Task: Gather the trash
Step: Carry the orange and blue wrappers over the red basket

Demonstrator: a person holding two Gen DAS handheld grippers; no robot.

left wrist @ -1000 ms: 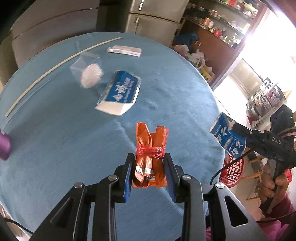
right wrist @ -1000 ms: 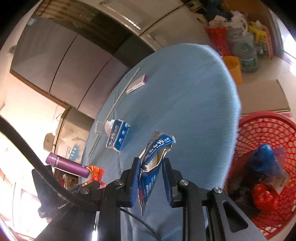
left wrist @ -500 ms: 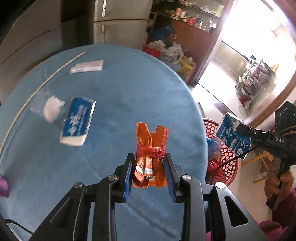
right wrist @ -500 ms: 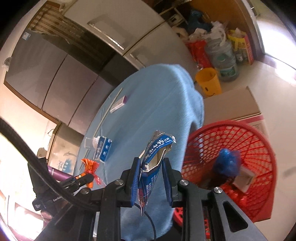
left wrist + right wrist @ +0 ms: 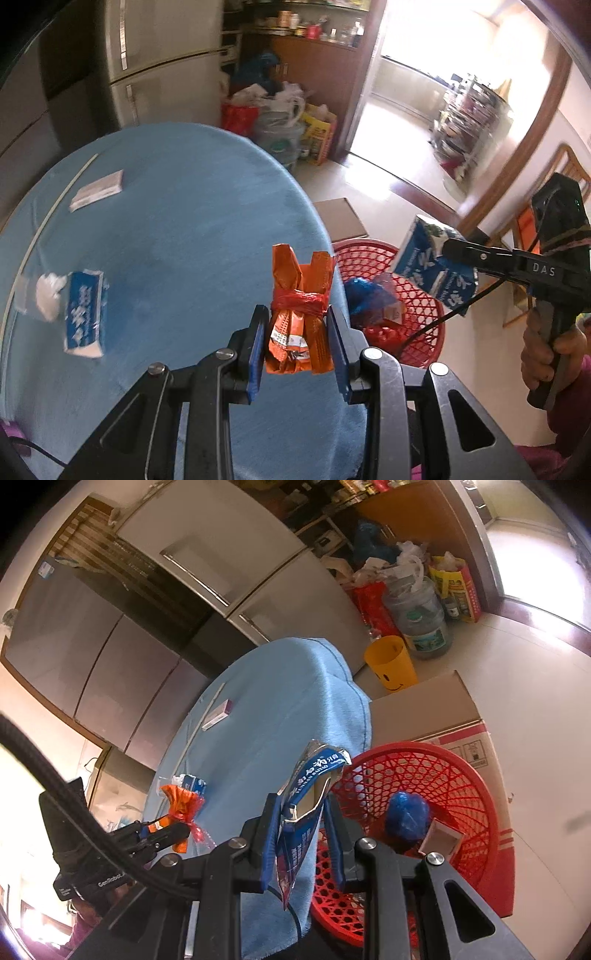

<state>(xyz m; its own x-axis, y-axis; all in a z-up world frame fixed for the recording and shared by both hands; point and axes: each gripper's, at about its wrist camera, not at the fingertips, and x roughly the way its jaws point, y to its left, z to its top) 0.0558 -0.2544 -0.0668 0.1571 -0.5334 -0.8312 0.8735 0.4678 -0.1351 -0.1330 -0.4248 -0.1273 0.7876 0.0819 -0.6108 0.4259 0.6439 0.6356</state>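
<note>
left gripper [image 5: 297,341] fingers squeeze an orange wrapper bundle [image 5: 299,314] over the blue table [image 5: 166,229] edge; right gripper [image 5: 301,843] fingers pinch a blue carton [image 5: 308,794] by the red basket [image 5: 491,819] w/ trash inside

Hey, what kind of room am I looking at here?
Most likely a home kitchen or dining area: a two-door fridge, a round table under a blue cloth, and wooden shelves of jars and tins.
</note>
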